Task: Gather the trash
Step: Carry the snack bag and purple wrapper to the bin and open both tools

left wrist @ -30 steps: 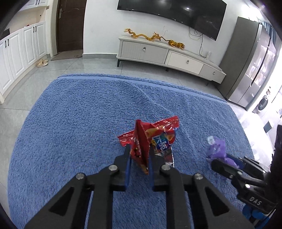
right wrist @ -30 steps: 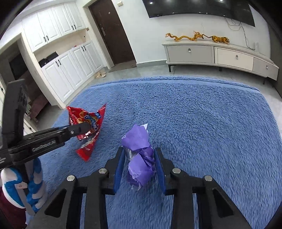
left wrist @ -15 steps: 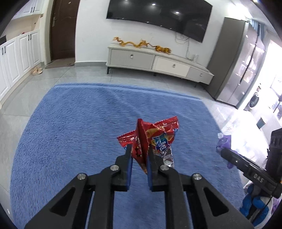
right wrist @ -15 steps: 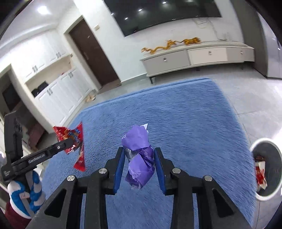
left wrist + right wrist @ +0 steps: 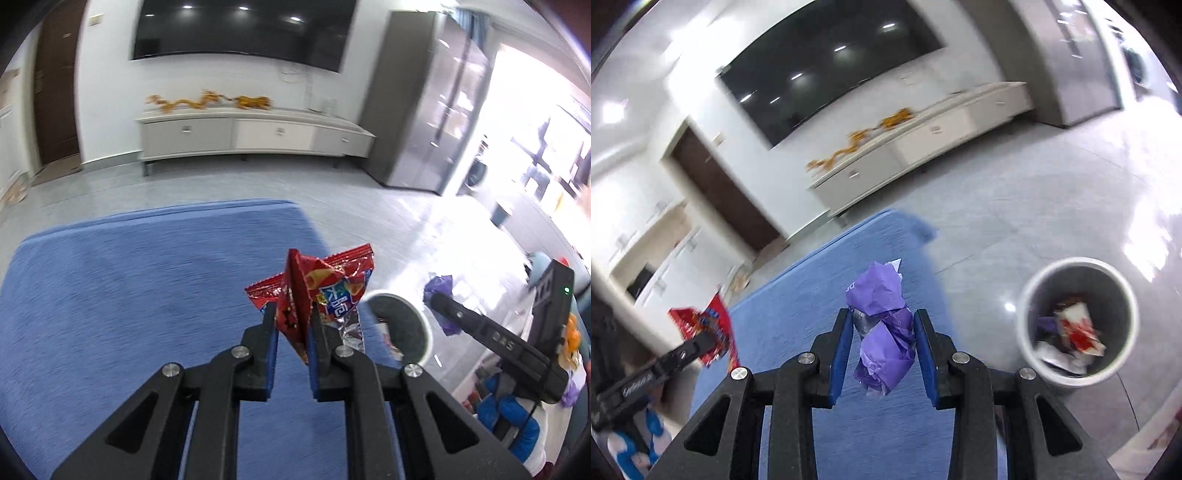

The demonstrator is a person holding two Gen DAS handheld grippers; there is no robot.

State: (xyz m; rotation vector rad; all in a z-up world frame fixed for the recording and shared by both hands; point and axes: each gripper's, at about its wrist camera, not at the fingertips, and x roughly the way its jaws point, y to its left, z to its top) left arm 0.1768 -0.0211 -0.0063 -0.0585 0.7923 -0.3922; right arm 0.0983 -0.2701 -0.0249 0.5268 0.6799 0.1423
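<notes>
My left gripper (image 5: 291, 314) is shut on a red snack bag (image 5: 321, 291), held in the air over the blue rug (image 5: 129, 280). My right gripper (image 5: 882, 321) is shut on a crumpled purple wrapper (image 5: 882, 332). A grey round trash bin (image 5: 1108, 277) stands on the tiled floor to the right of the right gripper, with wrappers inside. In the left wrist view the bin (image 5: 413, 332) shows just right of the bag, with the right gripper (image 5: 436, 299) and purple wrapper (image 5: 439, 288) beyond it. The left gripper (image 5: 709, 338) with the red bag (image 5: 713, 325) shows at the left of the right wrist view.
A white TV cabinet (image 5: 255, 136) stands against the far wall under a large TV (image 5: 240, 29). A grey tall cabinet (image 5: 424, 110) is at the right. Tiled floor (image 5: 1034, 206) surrounds the rug. White cupboards and a dark door (image 5: 720, 188) are at the left.
Both grippers have swung to the right with their trash, away from the rug's middle. The trash bin has come closer in the right wrist view and now appears in the left wrist view.
</notes>
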